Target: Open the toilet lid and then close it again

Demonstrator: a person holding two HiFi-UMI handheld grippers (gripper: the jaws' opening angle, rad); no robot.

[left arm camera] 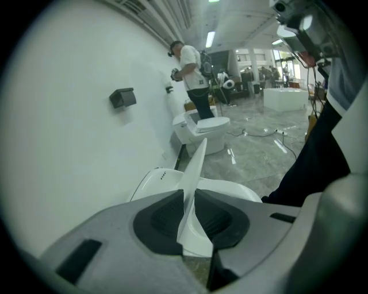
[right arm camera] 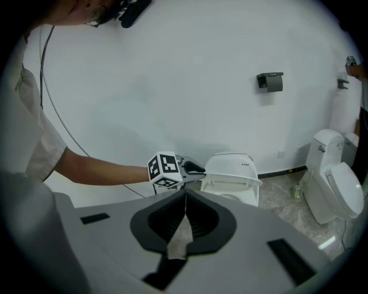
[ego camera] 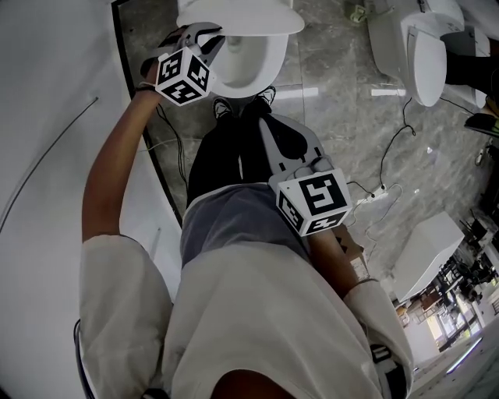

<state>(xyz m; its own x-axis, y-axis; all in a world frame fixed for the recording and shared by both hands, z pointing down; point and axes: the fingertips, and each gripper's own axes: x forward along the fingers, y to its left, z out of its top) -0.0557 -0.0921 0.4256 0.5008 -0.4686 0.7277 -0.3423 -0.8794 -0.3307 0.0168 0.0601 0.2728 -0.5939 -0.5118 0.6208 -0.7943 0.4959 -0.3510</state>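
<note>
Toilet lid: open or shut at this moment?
Partly open: toilet lid tilted above the bowl, its edge pinched by the left gripper.

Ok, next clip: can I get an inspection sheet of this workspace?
Surface: grey marbled floor, white wall alongside.
Job's things: toilet lid partly raised over the bowl.
Clutter: white box on the floor.
Grippers: left gripper shut on the lid's edge; right gripper shut, empty, near the waist.
Cables: cable loops and a power strip on the floor.
Surroundings: second toilet to the right; another person farther off.
</note>
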